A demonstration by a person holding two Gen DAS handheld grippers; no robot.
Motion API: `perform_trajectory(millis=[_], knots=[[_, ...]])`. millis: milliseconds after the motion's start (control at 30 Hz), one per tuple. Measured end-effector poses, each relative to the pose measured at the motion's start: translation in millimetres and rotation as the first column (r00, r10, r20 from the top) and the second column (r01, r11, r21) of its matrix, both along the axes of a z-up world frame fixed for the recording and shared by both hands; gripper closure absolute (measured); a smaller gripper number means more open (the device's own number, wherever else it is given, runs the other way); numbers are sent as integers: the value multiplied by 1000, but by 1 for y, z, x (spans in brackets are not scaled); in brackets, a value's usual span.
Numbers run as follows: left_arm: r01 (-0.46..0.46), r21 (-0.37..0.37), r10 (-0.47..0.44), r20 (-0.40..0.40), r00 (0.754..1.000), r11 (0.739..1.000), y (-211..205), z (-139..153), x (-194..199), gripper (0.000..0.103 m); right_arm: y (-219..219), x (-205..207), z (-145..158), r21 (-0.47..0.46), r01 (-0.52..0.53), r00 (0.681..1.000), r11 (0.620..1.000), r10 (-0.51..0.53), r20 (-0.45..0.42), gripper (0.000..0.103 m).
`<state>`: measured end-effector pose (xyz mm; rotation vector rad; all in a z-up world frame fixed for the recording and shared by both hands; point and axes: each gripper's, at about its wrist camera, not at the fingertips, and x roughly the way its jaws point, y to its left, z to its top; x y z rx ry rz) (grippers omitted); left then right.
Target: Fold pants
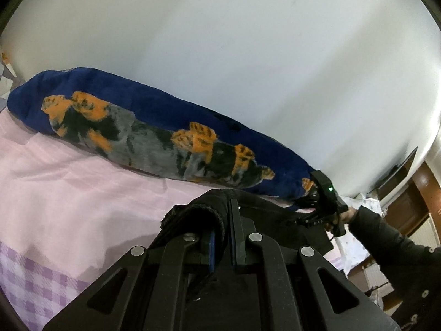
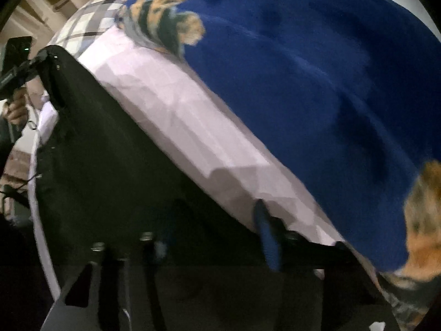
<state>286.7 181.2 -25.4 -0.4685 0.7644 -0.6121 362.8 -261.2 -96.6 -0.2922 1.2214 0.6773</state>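
On pink sheet [image 1: 69, 193], black pants [image 2: 110, 151] stretch between both claws. Left gripper [image 1: 222, 237] clamped tight on bunched waistband. Right gripper [image 2: 220, 231] half-closed over far pants edge; blur hides whether pads grip. Blue blanket [image 1: 165, 127] behind.

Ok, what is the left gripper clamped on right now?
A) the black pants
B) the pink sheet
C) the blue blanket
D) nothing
A: the left gripper has its jaws shut on a bunched fold of the black pants, above the pink sheet.
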Motion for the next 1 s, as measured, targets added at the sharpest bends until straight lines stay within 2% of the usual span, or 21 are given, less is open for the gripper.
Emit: perform_trajectory(millis=[100,200,367,500,700,833,1000], knots=[[-22,25,22,-3,1000,999,-1,-4,0,95,-8,-12,14,3,73,995,997,-73,74,85],[-36,53,36,7,999,998,1,-3,-3,95,-9,-46,37,-23,122,976,992,-116,184,90],[-12,68,9,45,999,998,3,10,-27,95,-9,-108,70,-13,212,940,977,-200,277,92],[36,68,-40,62,997,997,7,18,-61,95,-9,-168,81,9,288,908,958,-276,315,92],[103,115,-108,37,994,988,11,10,-117,94,8,-236,63,60,374,884,926,-375,278,94],[138,157,-137,-13,990,978,16,-9,-151,93,10,-279,40,97,409,883,907,-420,209,94],[161,232,-148,-76,986,959,16,-39,-181,93,11,-307,10,112,455,872,884,-467,146,94]])
